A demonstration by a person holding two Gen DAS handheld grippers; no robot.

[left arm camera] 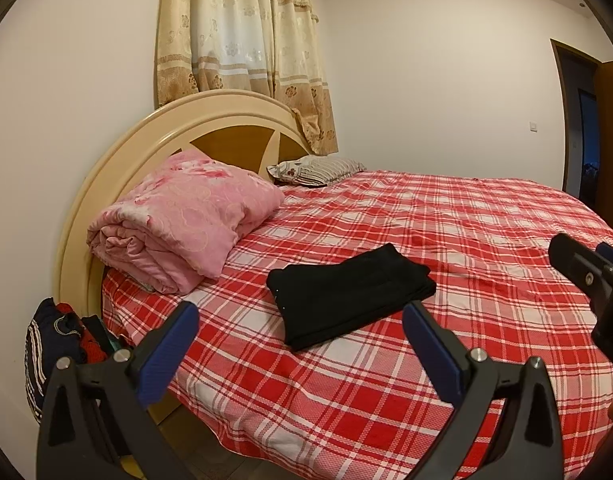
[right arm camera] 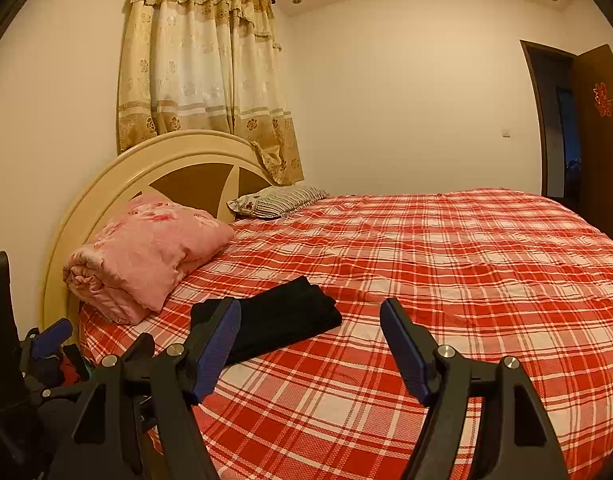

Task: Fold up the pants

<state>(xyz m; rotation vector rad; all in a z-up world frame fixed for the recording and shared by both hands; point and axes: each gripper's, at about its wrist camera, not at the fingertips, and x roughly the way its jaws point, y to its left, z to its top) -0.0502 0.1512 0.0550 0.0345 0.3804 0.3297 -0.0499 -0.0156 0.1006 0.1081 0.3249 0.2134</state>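
Note:
The black pants (left arm camera: 352, 298) lie folded in a compact rectangle on the red plaid bed (left arm camera: 466, 240). My left gripper (left arm camera: 300, 330) is open and empty, held above the bed's near edge just short of the pants. In the right wrist view the pants (right arm camera: 282, 320) lie front left, partly hidden behind my left finger. My right gripper (right arm camera: 310, 334) is open and empty, held over the bed's near part, to the right of the pants. The right gripper also shows at the right edge of the left wrist view (left arm camera: 586, 276).
A rolled pink quilt (left arm camera: 178, 220) lies by the cream headboard (left arm camera: 210, 120). A striped pillow (left arm camera: 316, 170) sits farther back. A pile of dark clothes (left arm camera: 62, 340) is beside the bed at the left. A curtain (left arm camera: 242, 40) hangs behind, and a door (right arm camera: 562, 128) stands open at right.

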